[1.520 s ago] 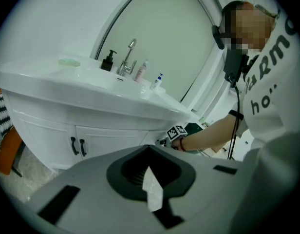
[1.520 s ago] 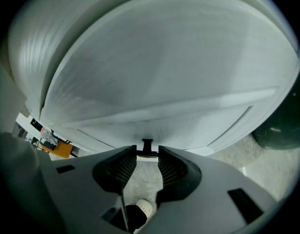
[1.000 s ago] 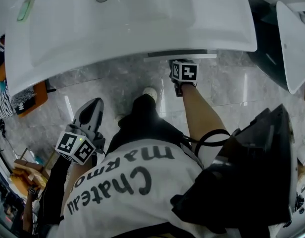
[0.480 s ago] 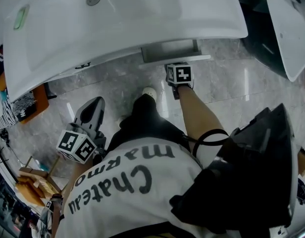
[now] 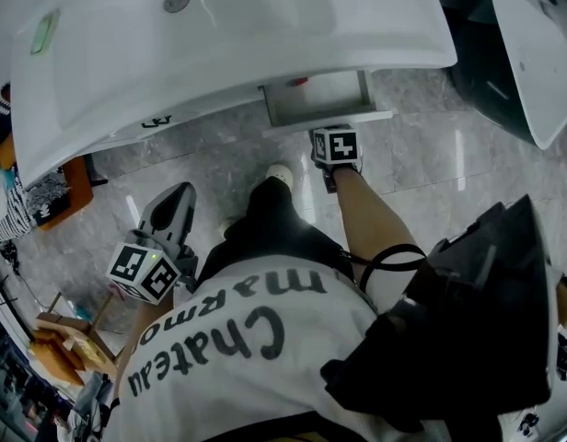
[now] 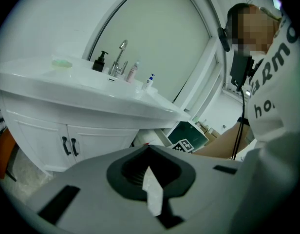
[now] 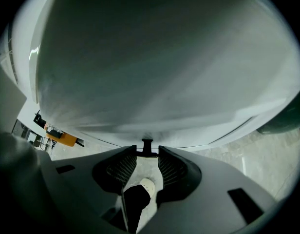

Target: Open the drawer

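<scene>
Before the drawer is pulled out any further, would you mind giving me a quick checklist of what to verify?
1. Right gripper on the drawer handle: jaws closed on its bar; ok.
2. Drawer free of the vanity: part-way out beneath the basin; ok.
3. Room to pull further: the person's shoe lies just past the drawer front; cannot tell.
4. Left gripper out of the way: shut, empty, off to the side; ok.
5. Contents secure: only a small red item shows; cannot tell.

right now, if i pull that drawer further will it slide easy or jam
Probably slides straight: the drawer sits square under the counter, part open. Likely light, its inside looks mostly bare. The thin handle could slip between the jaws.
</scene>
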{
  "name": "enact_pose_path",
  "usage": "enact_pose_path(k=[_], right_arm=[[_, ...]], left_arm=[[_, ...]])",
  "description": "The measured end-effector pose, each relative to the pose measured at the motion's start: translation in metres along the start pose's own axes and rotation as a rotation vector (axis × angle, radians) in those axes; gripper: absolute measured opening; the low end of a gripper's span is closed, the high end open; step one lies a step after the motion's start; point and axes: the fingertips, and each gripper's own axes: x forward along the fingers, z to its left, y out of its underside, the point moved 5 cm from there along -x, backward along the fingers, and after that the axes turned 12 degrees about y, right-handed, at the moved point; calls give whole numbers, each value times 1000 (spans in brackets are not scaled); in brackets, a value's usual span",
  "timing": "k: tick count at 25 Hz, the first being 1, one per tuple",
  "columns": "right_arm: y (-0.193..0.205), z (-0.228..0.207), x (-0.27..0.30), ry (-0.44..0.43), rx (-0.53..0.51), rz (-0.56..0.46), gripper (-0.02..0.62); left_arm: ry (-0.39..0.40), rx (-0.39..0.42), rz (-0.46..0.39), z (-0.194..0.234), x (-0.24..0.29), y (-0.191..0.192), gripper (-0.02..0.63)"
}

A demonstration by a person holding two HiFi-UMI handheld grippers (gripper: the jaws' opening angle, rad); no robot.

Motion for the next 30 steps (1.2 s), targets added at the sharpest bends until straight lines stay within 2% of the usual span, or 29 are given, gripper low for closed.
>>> enact_pose_path(k=[11,15,22,30], right_arm=[[29,-3,-11,-5,7,7,146],[29,-2,-14,-11,6,11,146],[53,-2,-21,-3,17,14,146],[66,-6,-28,1,18,28,146]], left_arm=[[17,9,9,-4,1,5,8],[6,4,8,-5,-2,5,8],[-7,-1,2,-3,-9,6,8],[20,24,14,-8,-9,10,8]])
